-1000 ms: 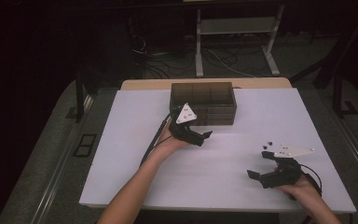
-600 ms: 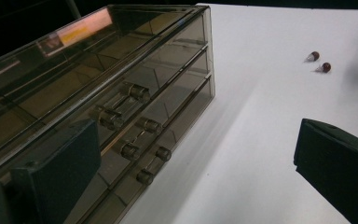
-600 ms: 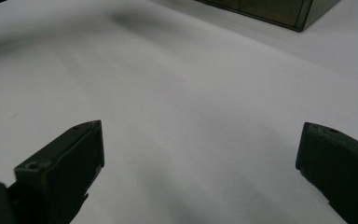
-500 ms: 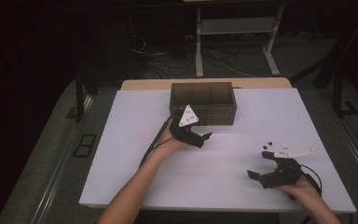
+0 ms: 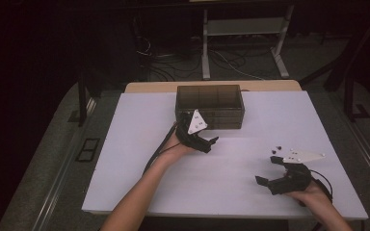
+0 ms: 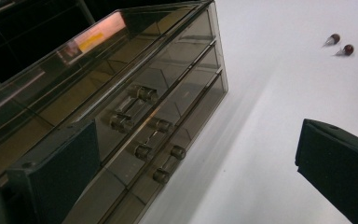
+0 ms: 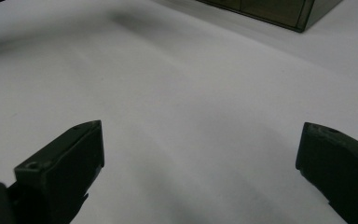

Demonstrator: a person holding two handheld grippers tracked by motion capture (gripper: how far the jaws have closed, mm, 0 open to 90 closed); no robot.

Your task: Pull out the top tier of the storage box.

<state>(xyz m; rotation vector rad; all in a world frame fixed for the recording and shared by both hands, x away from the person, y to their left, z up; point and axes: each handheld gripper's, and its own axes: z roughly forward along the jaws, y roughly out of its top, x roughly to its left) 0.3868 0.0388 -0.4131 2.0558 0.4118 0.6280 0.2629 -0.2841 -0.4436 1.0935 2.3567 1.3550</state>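
Slightly nearer the drawer box than a second ago, the left gripper sits just in front of the box's front face, jaws spread wide and empty. Smoky, see-through and three drawers high, the box stands at the middle of the bench's far edge; its small knob handles appear between the jaws in the left gripper view. Two small dark beads lie toward the bench's right edge. Right gripper: unmoved near the bench's near right corner, jaws wide apart, holding nothing, just short of the beads.
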